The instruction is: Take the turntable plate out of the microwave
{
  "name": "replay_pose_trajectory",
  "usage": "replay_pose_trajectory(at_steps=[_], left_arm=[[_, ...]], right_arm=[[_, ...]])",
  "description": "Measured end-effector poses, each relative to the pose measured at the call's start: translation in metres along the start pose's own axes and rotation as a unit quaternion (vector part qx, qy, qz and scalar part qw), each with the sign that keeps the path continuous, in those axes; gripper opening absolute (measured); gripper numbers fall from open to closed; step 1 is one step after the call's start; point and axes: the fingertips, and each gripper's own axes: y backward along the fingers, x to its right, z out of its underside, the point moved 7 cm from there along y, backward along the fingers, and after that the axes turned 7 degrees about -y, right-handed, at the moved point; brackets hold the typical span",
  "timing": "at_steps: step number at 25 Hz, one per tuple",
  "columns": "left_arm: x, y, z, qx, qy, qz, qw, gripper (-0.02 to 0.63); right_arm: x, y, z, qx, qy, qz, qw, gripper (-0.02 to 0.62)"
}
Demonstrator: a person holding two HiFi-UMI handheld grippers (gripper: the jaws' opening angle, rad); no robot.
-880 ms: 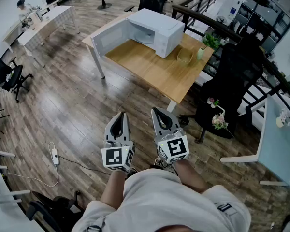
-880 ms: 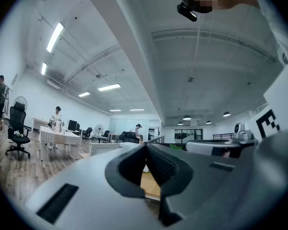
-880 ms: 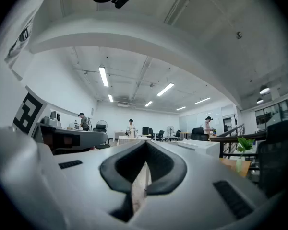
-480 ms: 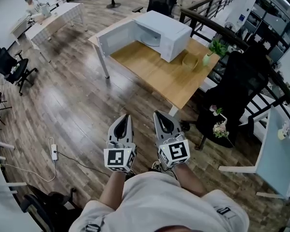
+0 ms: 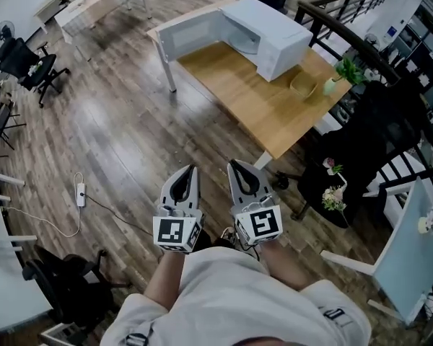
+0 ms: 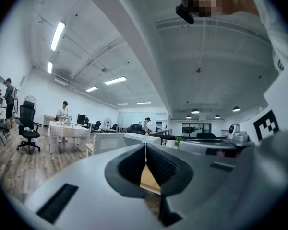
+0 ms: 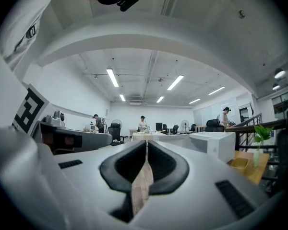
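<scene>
The white microwave [image 5: 270, 29] stands on a wooden table [image 5: 252, 103] at the top of the head view, its door [image 5: 191, 37] swung open to the left. Its cavity [image 5: 245, 40] faces me, but the turntable plate inside is too small to make out. My left gripper [image 5: 188, 171] and right gripper [image 5: 237, 167] are held side by side over the wooden floor, far short of the table, both shut and empty. The left gripper [image 6: 145, 150] looks toward the open door [image 6: 105, 142]. In the right gripper view, the right gripper [image 7: 147, 151] has the microwave [image 7: 209, 145] to its right.
A small basket [image 5: 303, 83] and a potted plant [image 5: 346, 71] sit on the table beside the microwave. A black chair [image 5: 375, 132] and a dark railing [image 5: 346, 34] stand to the right. A power strip [image 5: 80, 194] with its cable lies on the floor at left, near office chairs [image 5: 29, 67].
The head view has swung, so the table and microwave now sit further right and higher in the picture. Both grippers stay shut, side by side.
</scene>
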Motion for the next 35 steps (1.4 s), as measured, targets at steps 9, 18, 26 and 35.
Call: replay_pose_trajectory(at_steps=[9, 18, 26, 35], left_arm=[[-0.036, -0.046, 0.016, -0.028, -0.004, -0.009, 0.9996, 0.057], [-0.123, -0.139, 0.011, -0.016, 0.011, 0.033, 0.9993, 0.055], [-0.199, -0.197, 0.008, -0.018, 0.016, 0.077, 0.9967, 0.055], [-0.253, -0.231, 0.022, -0.037, 0.04, 0.096, 0.9938, 0.051]], right_arm=[[0.02, -0.054, 0.017, -0.02, -0.022, -0.012, 0.999, 0.025], [0.04, -0.166, 0.013, -0.031, 0.0, 0.02, 0.999, 0.029], [0.042, -0.256, 0.018, -0.034, -0.001, 0.06, 0.998, 0.029], [0.043, -0.317, 0.043, -0.063, -0.015, 0.076, 0.995, 0.029]])
